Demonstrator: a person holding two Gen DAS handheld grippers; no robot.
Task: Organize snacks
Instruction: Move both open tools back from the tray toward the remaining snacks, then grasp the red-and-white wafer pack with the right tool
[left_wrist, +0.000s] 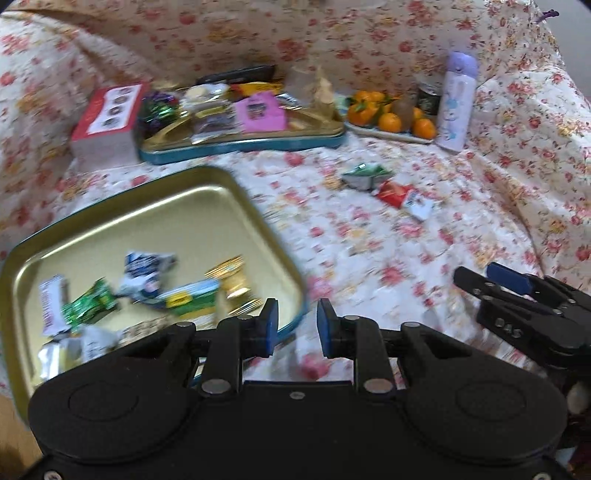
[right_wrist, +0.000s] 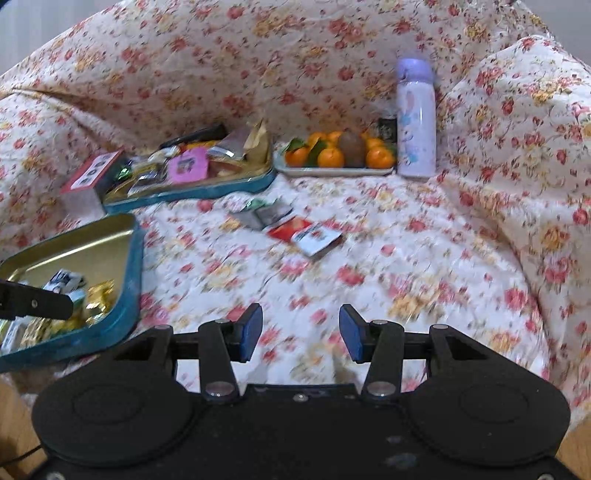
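Note:
A gold tin tray with a teal rim (left_wrist: 207, 206) lies near left and holds several wrapped snacks. It shows in the right wrist view too, as the same tray (right_wrist: 92, 236). My left gripper (left_wrist: 295, 321) hovers over its right edge, open, with nothing between the pads. Three loose packets lie on the floral cloth: a green-silver one (left_wrist: 364, 175), a red one (left_wrist: 393, 192) and a white one (left_wrist: 419, 206). My right gripper (right_wrist: 301, 325) is open and empty, well short of the red packet (right_wrist: 290, 227). It also shows at the right in the left wrist view (left_wrist: 480, 277).
A second teal tray (left_wrist: 240, 144) piled with snacks stands at the back, beside a red box (left_wrist: 107, 118). Right of it are a plate of oranges (left_wrist: 391, 134), a dark jar (left_wrist: 430, 94) and a lavender bottle (left_wrist: 456, 103). Floral cloth rises behind and at both sides.

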